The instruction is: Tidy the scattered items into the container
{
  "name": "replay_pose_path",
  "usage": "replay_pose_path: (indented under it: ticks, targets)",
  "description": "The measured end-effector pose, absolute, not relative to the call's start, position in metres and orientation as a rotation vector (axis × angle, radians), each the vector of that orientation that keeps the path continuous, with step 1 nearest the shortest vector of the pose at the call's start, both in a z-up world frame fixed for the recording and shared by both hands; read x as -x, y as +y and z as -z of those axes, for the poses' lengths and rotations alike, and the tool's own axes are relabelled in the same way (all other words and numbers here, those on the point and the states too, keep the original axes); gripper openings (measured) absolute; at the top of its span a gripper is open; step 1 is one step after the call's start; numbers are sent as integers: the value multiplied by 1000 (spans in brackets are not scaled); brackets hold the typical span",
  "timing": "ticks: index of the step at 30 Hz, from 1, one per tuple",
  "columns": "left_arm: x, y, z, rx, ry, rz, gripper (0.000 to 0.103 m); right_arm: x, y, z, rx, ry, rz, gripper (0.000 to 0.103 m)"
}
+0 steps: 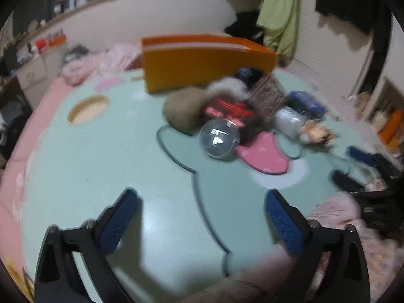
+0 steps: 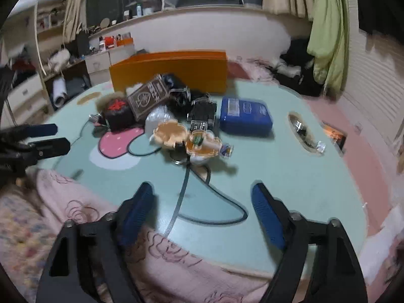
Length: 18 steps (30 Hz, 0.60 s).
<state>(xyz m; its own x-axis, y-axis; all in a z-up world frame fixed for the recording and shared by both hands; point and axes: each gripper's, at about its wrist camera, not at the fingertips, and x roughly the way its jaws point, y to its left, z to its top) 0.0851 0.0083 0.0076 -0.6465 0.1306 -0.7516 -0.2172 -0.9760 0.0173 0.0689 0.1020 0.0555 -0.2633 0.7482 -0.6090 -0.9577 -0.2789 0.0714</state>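
An orange box [image 1: 202, 61] stands at the far side of the mint-green table [image 1: 101, 164]; it also shows in the right wrist view [image 2: 174, 72]. Before it lies a pile: a clear plastic ball [image 1: 219, 138], a red item [image 1: 228, 111], a tan pouch [image 1: 183, 112], a brown patterned box [image 2: 149, 97], a blue case [image 2: 245, 116], a black car-like item [image 2: 202, 115] and an orange-lidded toy [image 2: 188, 139]. My left gripper [image 1: 202, 217] is open and empty, short of the ball. My right gripper [image 2: 202, 212] is open and empty, short of the toy. The left gripper shows at the left edge of the right wrist view [image 2: 43, 139].
A pink blanket [image 2: 88, 217] drapes the table's near edge. Oval cut-outs sit in the tabletop [image 1: 88, 108] [image 2: 303, 133]. Shelves and drawers [image 2: 25, 96] stand left, a green cloth [image 2: 328, 32] hangs at the right, and a window sill with bottles runs behind.
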Motion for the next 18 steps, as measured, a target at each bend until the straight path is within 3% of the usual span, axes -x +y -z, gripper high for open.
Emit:
replay_pose_path:
  ticks: [1,3,18]
  targets:
    - [-85,8,-6,1192,180,-2700,103,-70,103,-55,554,526,-1803,88]
    - [-85,5,-6,1193,164,-2699,103,-72,105,-52,545,520,-1784,103]
    - [-88,-4,-3,1028,197,-2664,103,-80,111,-44,438,446,-1822,103]
